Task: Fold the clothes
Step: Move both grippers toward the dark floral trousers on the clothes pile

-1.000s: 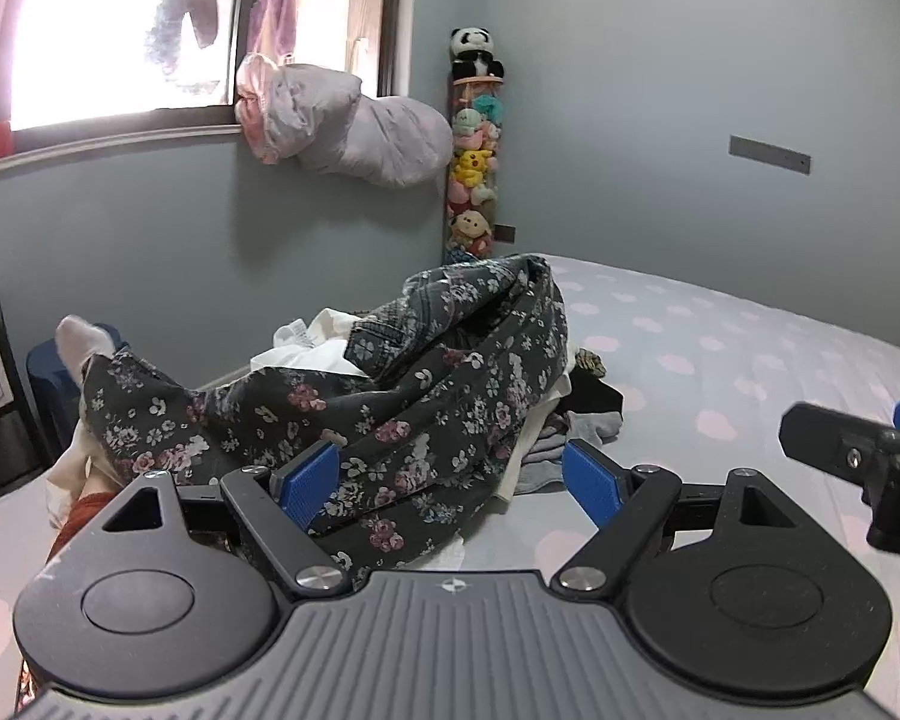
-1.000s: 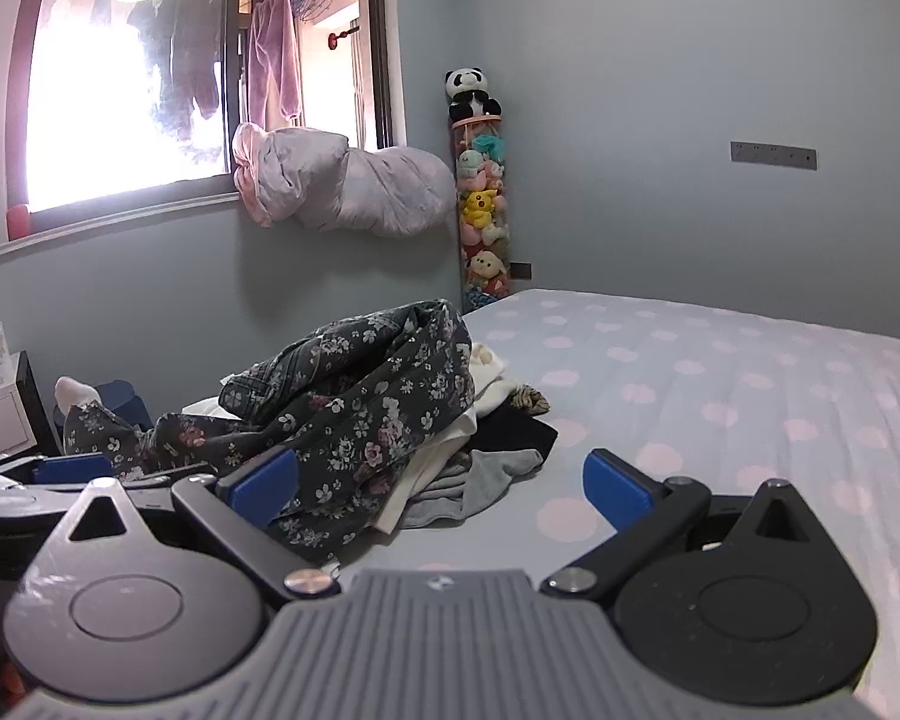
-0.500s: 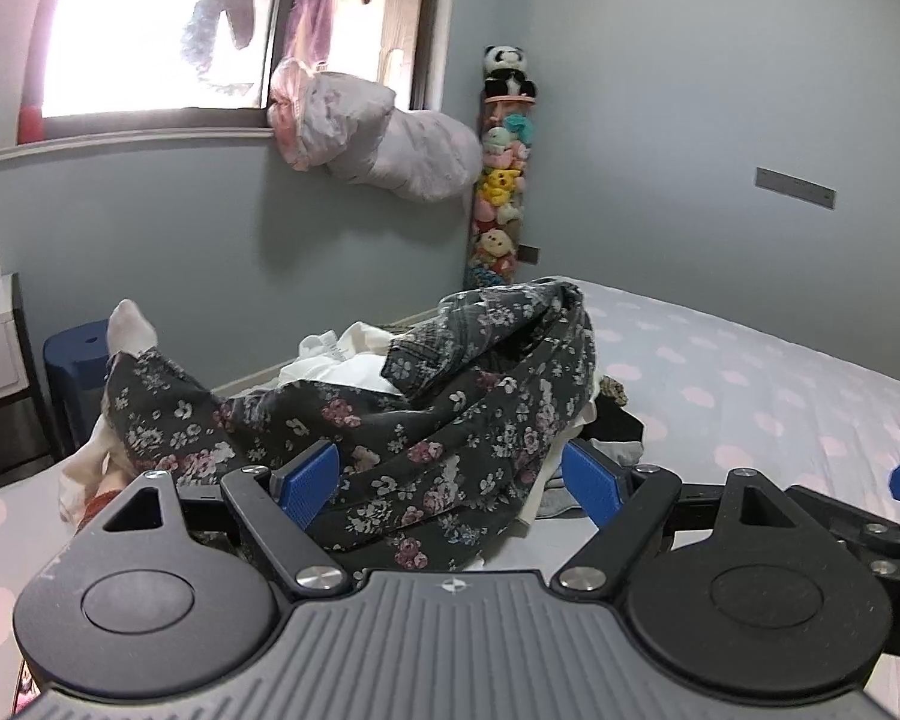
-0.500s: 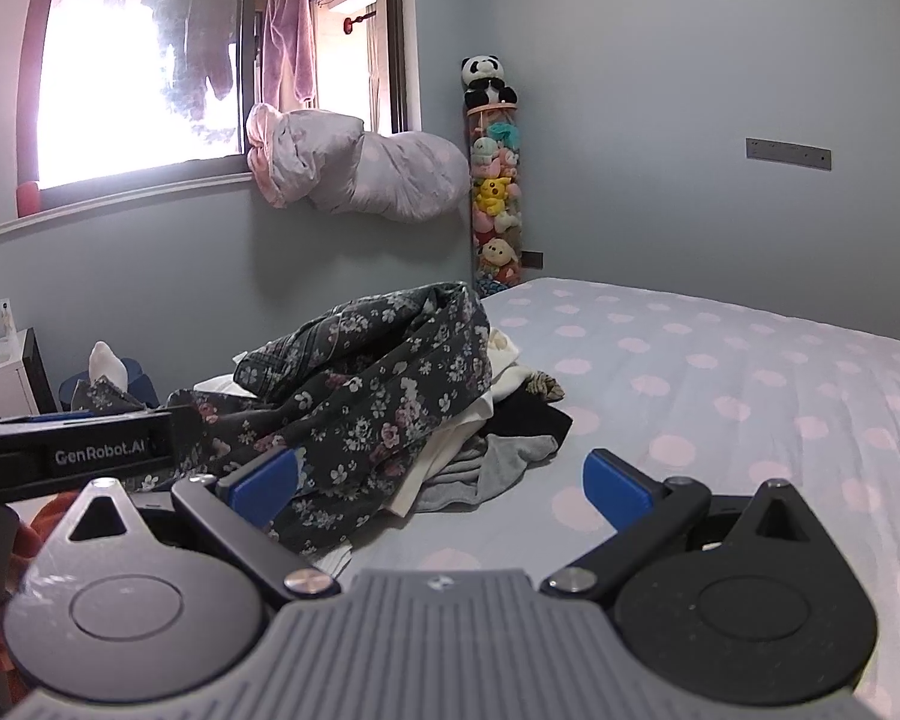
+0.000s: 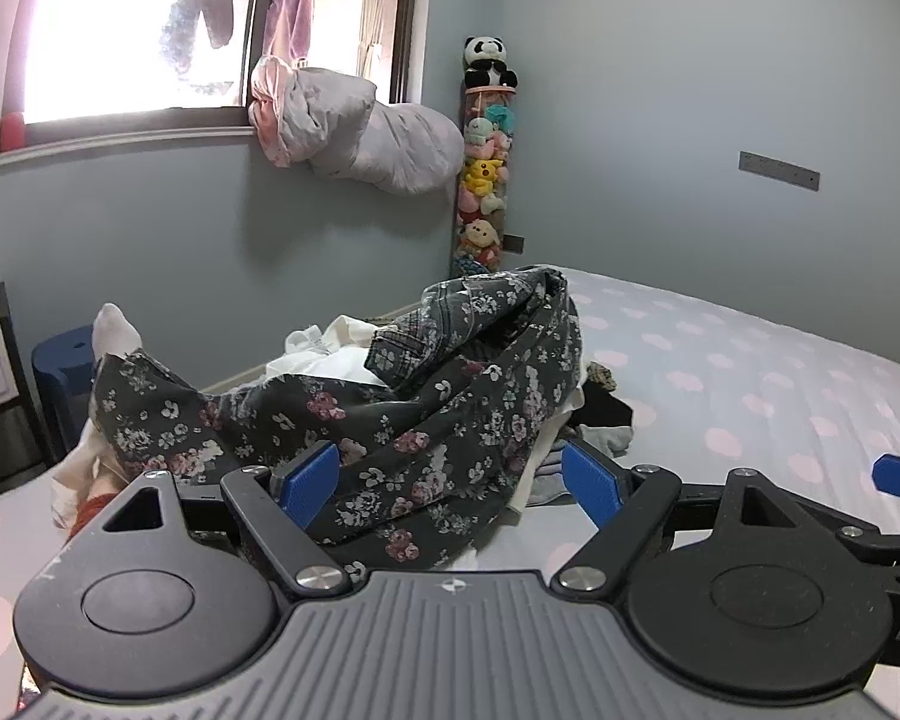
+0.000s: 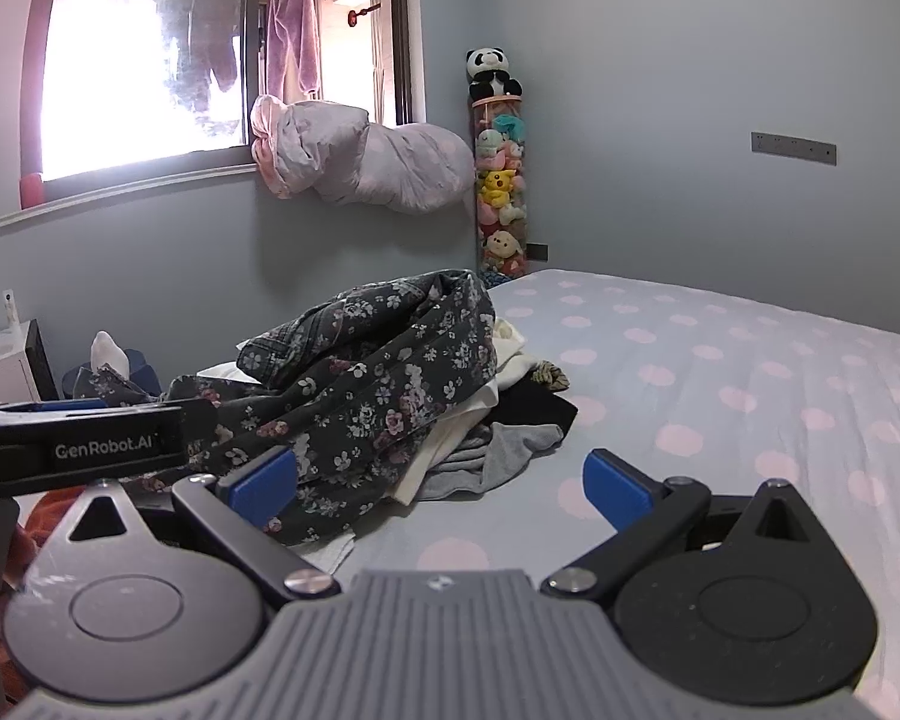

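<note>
A dark floral garment (image 5: 426,408) lies crumpled over a pile of clothes on the bed; it also shows in the right wrist view (image 6: 378,384). White (image 6: 510,354), grey (image 6: 498,450) and black (image 6: 534,408) pieces lie under it. My left gripper (image 5: 450,480) is open, its blue pads just short of the floral cloth, holding nothing. My right gripper (image 6: 441,483) is open and empty, in front of the pile's right side. The left gripper's arm shows at the left edge of the right wrist view (image 6: 78,444).
The bed has a pale sheet with pink dots (image 6: 720,372), stretching right. A bundled quilt (image 6: 360,162) hangs off the window sill. A tube of plush toys (image 6: 501,180) stands in the corner. A blue stool (image 5: 66,360) and white cabinet (image 6: 0,366) stand at left.
Both grippers have drawn back a little from the pile and shifted; the right gripper's tip now sits lower at the right edge of the left view. Jaws stay open. The clothes have not moved.
</note>
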A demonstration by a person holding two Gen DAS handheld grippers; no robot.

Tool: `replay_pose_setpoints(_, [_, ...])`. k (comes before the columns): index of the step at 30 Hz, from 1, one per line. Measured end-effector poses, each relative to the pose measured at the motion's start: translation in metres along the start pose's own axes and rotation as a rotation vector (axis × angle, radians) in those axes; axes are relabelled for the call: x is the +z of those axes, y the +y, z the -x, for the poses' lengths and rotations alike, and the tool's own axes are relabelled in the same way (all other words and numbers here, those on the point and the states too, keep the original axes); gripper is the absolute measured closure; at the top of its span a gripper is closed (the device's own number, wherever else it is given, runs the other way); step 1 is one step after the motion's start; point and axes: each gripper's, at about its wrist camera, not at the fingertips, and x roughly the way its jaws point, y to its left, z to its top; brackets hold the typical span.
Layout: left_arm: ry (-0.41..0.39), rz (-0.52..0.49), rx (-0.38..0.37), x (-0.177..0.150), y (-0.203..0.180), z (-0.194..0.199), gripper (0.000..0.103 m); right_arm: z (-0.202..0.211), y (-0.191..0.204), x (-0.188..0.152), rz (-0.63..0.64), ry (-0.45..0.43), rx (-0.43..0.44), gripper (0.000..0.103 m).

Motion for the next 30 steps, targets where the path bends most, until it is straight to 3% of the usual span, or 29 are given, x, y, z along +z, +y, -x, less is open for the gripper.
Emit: replay_pose_setpoints(30, [0.04,0.033,0.013,-0.001,0.006,-0.004,0.022,0.001,0.011,0.002,-0.015,-0.036,0.071,0.001])
